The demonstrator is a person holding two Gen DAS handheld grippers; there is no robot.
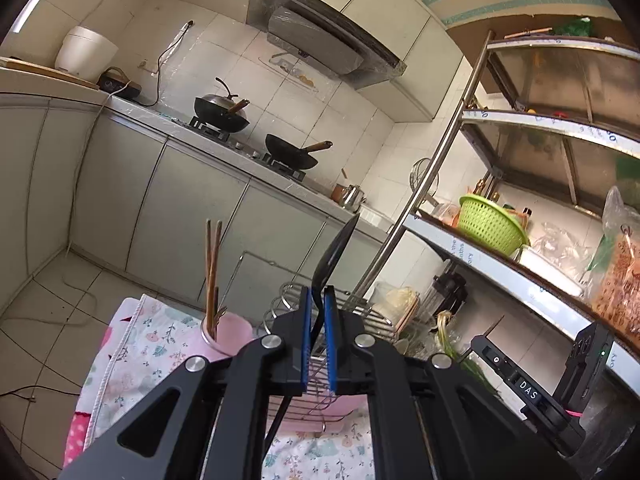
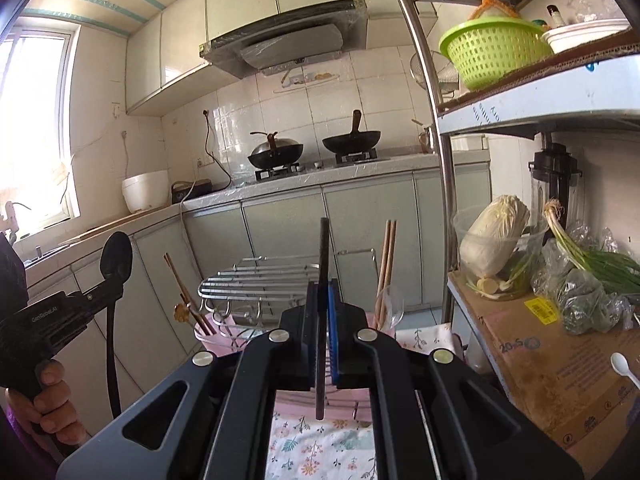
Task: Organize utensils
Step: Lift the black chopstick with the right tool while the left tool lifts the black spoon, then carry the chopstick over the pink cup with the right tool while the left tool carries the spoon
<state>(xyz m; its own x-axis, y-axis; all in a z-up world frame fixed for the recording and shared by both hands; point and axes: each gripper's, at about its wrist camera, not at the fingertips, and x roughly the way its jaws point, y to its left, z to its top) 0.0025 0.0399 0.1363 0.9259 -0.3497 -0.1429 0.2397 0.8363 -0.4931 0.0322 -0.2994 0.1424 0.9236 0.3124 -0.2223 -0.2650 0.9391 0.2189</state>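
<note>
In the left wrist view my left gripper (image 1: 318, 300) is shut on the thin handle of a black spoon (image 1: 335, 248), whose bowl points up. The right wrist view shows that same left gripper (image 2: 116, 284) at the left edge, held by a hand (image 2: 48, 392), with the black spoon (image 2: 117, 258) upright in it. My right gripper (image 2: 324, 292) is shut on a dark, thin, straight utensil (image 2: 323, 248) that stands nearly upright. Below and ahead are a wire rack (image 2: 256, 280), a pink cup (image 1: 230, 334) with brown chopsticks (image 1: 212, 264), and a second chopstick pair (image 2: 387, 264).
A floral cloth (image 2: 320, 448) covers the table under the rack. On the right, a metal shelf (image 2: 444, 184) carries a green basket (image 2: 492, 50), a cabbage (image 2: 494, 240), green onions (image 2: 588, 256) and a cardboard box (image 2: 552, 360) with a white spoon (image 2: 622, 364). Woks (image 2: 352, 140) sit on the far counter.
</note>
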